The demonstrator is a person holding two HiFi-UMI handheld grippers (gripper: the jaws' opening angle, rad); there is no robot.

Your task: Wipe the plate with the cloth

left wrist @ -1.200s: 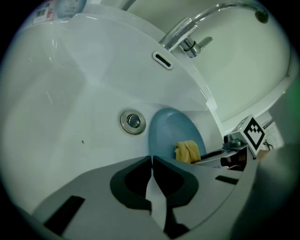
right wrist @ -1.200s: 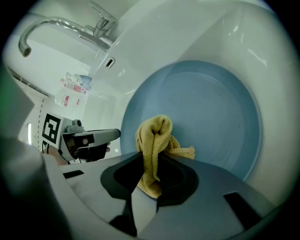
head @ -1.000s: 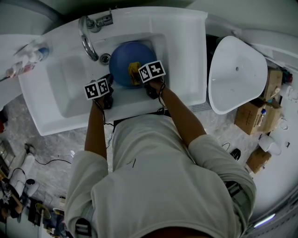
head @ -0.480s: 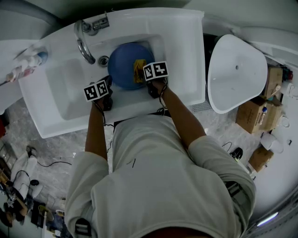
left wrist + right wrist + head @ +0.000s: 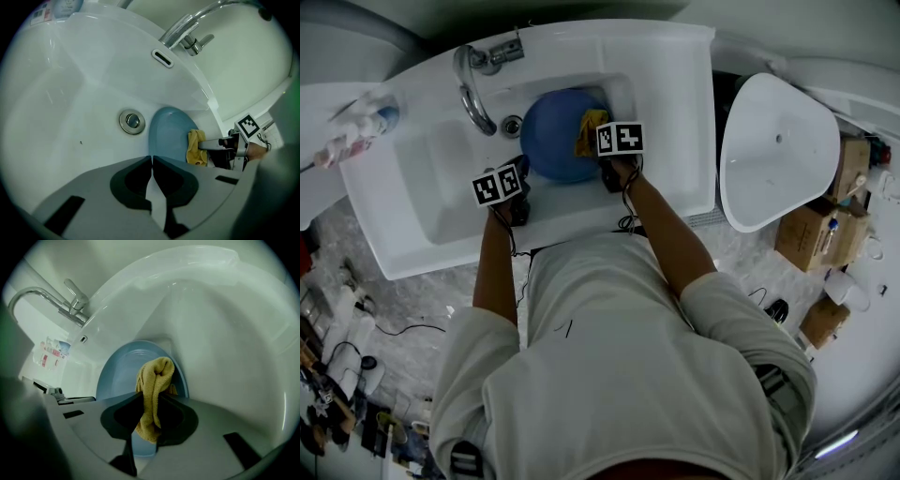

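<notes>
Item 1, sink (image 5: 412,187): white, 1 basin. Chrome faucet (image 5: 473,84) on the far rim, round metal drain (image 5: 131,121) in the basin floor, oblong overflow slot (image 5: 163,57) in the far wall below the faucet

Item 2, plate (image 5: 548,136): blue, round. Sits in the basin just right of the drain, with its right edge close to the basin's right wall and its face turned toward both grippers

Item 3, cloth (image 5: 157,376): yellow terry, bunched into a folded strip. The lower end hangs between the right fingers; the upper lump lies against the plate's right half, near the rim

Item 4, right gripper (image 5: 150,398): fingers clamped on the cloth, pointing steeply down over the plate's right side

Item 5, left gripper (image 5: 152,158): fingers closed together, with nothing visible between them. Tips sit at the plate's near-left rim, above the basin's near wall; whether they touch the rim cannot be told

Item 6, person: pale short-sleeved shirt, bare forearms, standing at the sink's near edge with 1 gripper in each hand

Item 7, surroundings: bottle (image 5: 356,122) with a blue cap at the sink's far-left corner; a separate white basin-shaped shell (image 5: 778,150) right of the sink; cardboard boxes (image 5: 811,234) on the floor just beyond that shell
</notes>
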